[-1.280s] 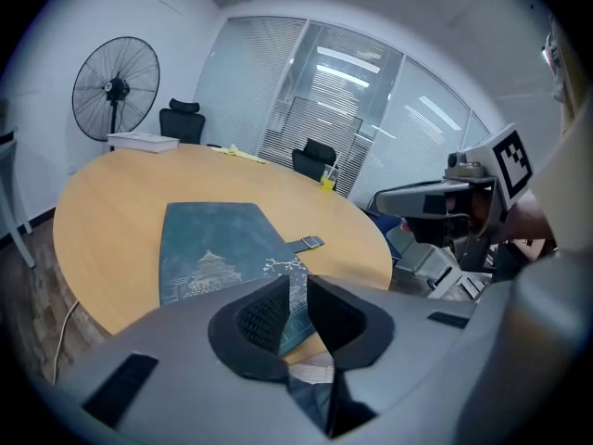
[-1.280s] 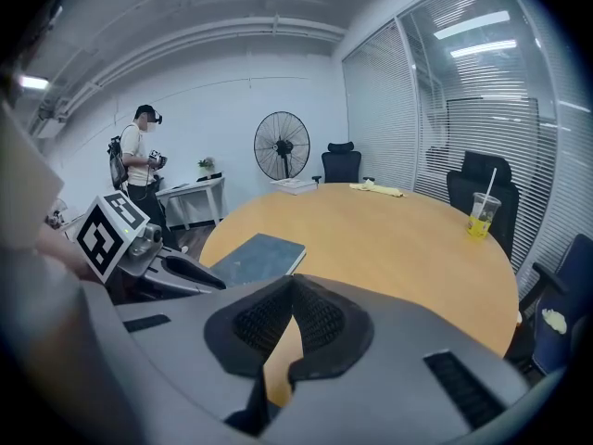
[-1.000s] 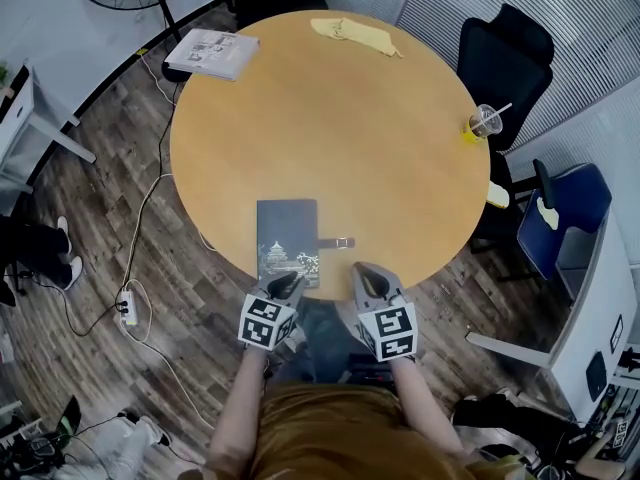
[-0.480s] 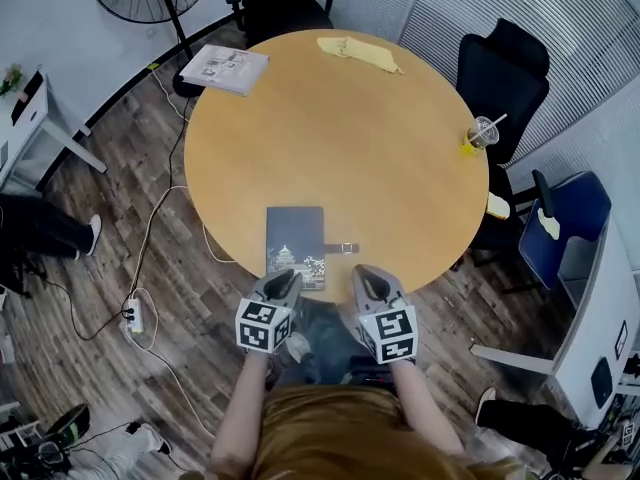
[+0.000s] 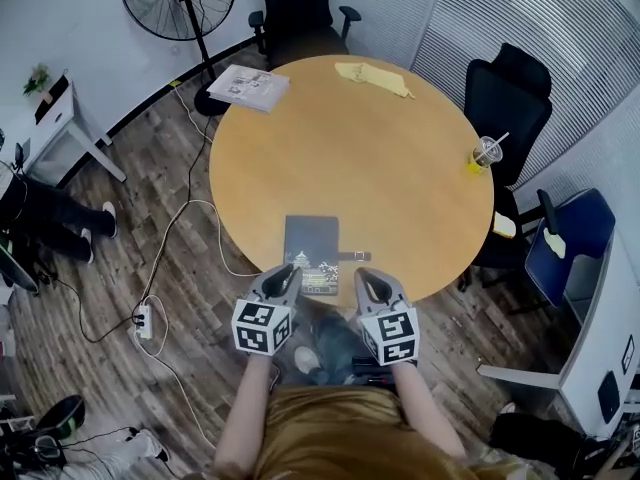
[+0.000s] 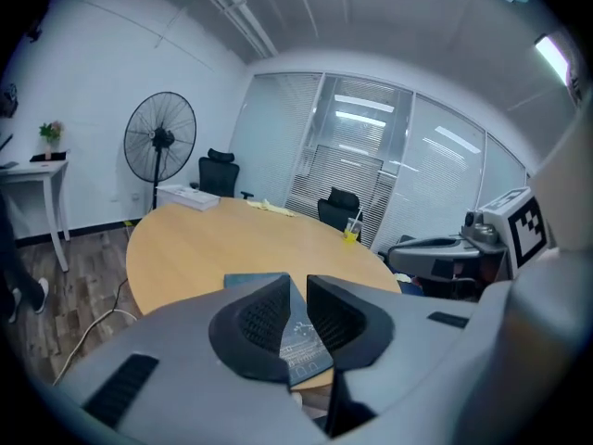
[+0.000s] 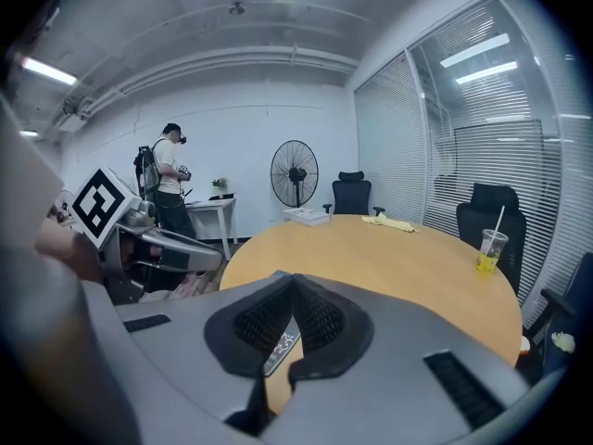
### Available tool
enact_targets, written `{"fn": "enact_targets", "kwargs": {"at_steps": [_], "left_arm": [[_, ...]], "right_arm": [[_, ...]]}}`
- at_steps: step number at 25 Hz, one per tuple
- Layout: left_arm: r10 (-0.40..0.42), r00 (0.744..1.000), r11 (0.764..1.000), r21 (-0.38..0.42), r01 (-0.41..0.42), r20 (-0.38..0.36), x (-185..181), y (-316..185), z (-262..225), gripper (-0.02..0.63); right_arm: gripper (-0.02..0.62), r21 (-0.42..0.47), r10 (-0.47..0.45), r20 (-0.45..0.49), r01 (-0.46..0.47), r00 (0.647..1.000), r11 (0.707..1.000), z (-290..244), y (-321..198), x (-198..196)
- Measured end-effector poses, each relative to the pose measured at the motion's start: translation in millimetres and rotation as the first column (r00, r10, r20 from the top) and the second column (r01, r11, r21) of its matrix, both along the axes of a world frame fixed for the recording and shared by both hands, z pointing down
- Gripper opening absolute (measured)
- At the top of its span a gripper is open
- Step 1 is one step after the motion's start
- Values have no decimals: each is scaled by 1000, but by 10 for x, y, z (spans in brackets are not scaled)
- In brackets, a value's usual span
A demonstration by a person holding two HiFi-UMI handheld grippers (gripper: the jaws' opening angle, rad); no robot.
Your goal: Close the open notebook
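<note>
The left claw [image 5: 283, 280] hangs by the worktop's [image 5: 380, 168] 6 o'clock rim, its jaws a narrow slit apart and holding nothing. Beside it, the right claw [image 5: 370, 284] has its tips together and is empty. Just beyond them the notebook [image 5: 312, 248] lies closed and flat at the 6 o'clock edge. Farther off, a drink cup [image 5: 486, 153] stands at 3 o'clock and a yellow cloth [image 5: 373, 78] lies at 12.

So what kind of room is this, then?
Most likely an office meeting room: a big round table with swivel office chairs around it, and glass walls hung with blinds.
</note>
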State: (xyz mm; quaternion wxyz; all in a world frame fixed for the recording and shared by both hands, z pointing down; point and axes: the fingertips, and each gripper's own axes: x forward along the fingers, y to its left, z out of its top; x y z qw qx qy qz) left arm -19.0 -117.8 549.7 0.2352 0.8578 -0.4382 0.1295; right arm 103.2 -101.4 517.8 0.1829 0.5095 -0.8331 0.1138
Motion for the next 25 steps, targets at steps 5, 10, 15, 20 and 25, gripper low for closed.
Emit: {"fn": "enact_targets", "kwargs": {"at_steps": [5,10,15,20,25], "left_arm": [[-35,999,997,71,36,-22,-113,6,-316,75],[-79,996,988,134,83,-32,-248,-34,-536,75],[-102,993,983,147,110,-62,-334,-39,-591,64],[-93,994,985,137,101,-63,-333,-31,-548,63],[-85,995,987,133,91,-52,-331,-12,-528,61]], "right_arm": [[12,42,-21,-3,21,1000,999,-156,24,-130],[12,63,-12,11,11,1000,998,-236,25,-161],[12,80,-5,13,4,1000,997,-294,35,-170],[12,85,-6,0,6,1000,996,-318,48,-171],[12,77,-25,2,25,1000,997,-312,41,-205]]}}
